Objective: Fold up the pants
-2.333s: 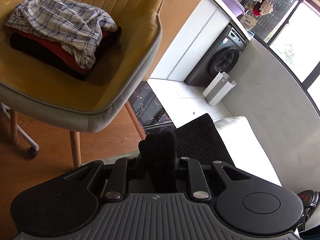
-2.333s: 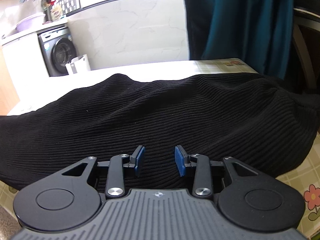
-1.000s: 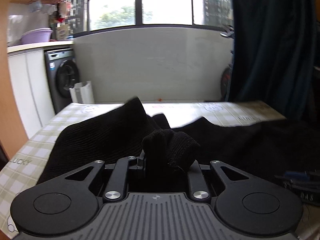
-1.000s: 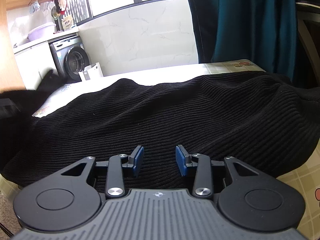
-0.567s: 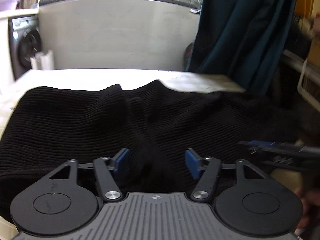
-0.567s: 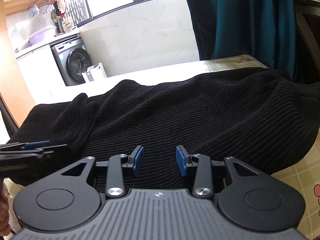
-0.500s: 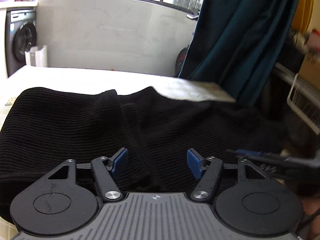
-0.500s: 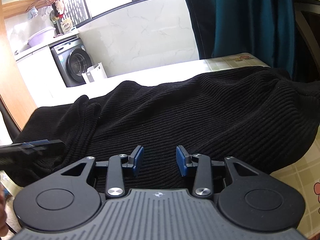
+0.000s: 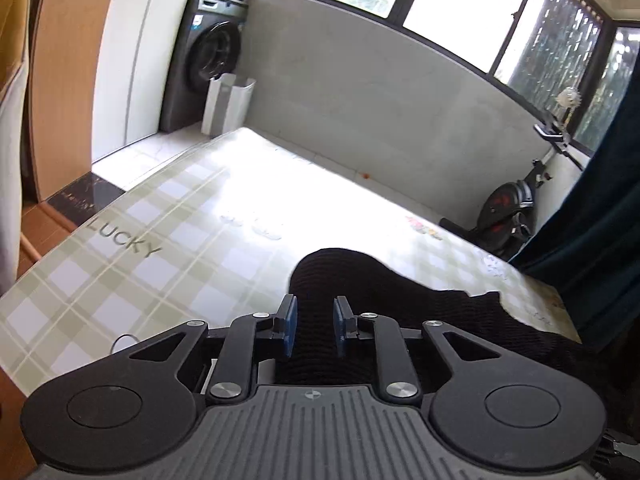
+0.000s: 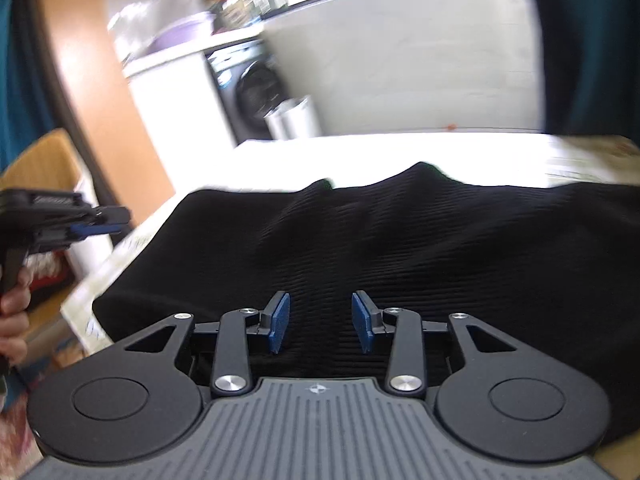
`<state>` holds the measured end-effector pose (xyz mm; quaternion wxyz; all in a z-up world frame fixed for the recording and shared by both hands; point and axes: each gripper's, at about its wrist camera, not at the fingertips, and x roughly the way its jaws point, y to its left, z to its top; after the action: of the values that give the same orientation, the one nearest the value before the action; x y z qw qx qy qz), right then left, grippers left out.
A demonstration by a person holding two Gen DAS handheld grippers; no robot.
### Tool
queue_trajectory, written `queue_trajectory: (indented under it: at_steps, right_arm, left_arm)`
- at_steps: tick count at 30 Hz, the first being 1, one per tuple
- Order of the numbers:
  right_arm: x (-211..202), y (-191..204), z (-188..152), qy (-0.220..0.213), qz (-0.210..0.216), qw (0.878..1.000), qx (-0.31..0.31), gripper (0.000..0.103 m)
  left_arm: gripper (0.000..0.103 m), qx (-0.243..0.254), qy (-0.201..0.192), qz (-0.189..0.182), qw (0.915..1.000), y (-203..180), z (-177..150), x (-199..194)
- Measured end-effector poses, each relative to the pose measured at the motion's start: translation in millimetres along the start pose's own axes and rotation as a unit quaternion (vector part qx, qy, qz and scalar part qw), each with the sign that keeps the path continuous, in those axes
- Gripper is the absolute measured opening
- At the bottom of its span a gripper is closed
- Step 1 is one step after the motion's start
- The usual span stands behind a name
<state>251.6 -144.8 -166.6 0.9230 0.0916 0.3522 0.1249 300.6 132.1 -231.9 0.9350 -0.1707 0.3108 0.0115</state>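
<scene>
Presently the pants (image 10: 400,240), black and ribbed, lie spread across the bench (image 9: 160,248), which carries a checked cloth. In the right wrist view they fill the middle from 9 to 3 o'clock, with a raised ripple at 12 o'clock. In the left wrist view only one rounded fold or end shows, running from centre toward 4 o'clock.

Step in hand, by judgement: taking a fresh hold on an edge for the next fold. To do it well, each gripper should take the full thickness of cloth at a corner or hem, not a single layer. Both should lift together and carry the edge over square, so that the ripple is drawn flat and not folded in. Ribbed knit stretches, so the pull should be gentle and even.

Left gripper (image 9: 314,326): jaws narrow, with a gap between the blue pads. Cloth lies in line with that gap, but whether the pads press on it cannot be told.

Right gripper (image 10: 320,322): jaws moderately wide, holding nothing, with cloth below and ahead of them. Contact with the cloth cannot be told. This view is blurred, and the other gripper shows in it at 9 o'clock, clear of the pants.
</scene>
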Motion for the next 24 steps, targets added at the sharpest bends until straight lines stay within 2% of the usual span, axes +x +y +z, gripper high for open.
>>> queue_trajectory:
  at_steps: [3, 6, 8, 10, 17, 21, 24]
  right_arm:
    - [26.7, 8.7, 2.2, 0.03, -0.003, 1.0, -0.001, 0.039]
    - [42.5, 6.8, -0.3, 0.054, -0.009, 0.998, 0.021, 0.037]
    - [41.6, 10.6, 1.2, 0.052, -0.012, 0.998, 0.013, 0.014]
    - [36.0, 12.2, 1.2, 0.05, -0.015, 0.999, 0.001, 0.011]
    - [-12.4, 6.0, 1.0, 0.005, -0.015, 0.999, 0.035, 0.009]
    - [-17.2, -7.9, -12.8, 0.043, 0.0, 0.996, 0.079, 0.009]
    - [-10.0, -14.0, -20.5, 0.051, 0.0, 0.993, 0.103, 0.009]
  left_arm:
    - [0.02, 0.007, 0.011, 0.014, 0.9998, 20.0, -7.0, 4.8]
    - [0.02, 0.017, 0.019, 0.009, 0.9996, 18.2, 2.3, 17.4]
    - [0.02, 0.024, 0.022, 0.004, 0.9995, 7.0, 5.6, 25.5]
    - [0.02, 0.03, 0.024, 0.0, 0.9992, 0.7, 8.5, 25.8]
    - [0.02, 0.016, 0.027, -0.026, 0.9992, -0.2, 16.5, 30.9]
    - [0.02, 0.049, 0.046, -0.041, 0.9969, -16.2, 10.3, 38.0]
    - [0.02, 0.089, 0.069, -0.028, 0.9933, -26.6, -1.6, 53.3]
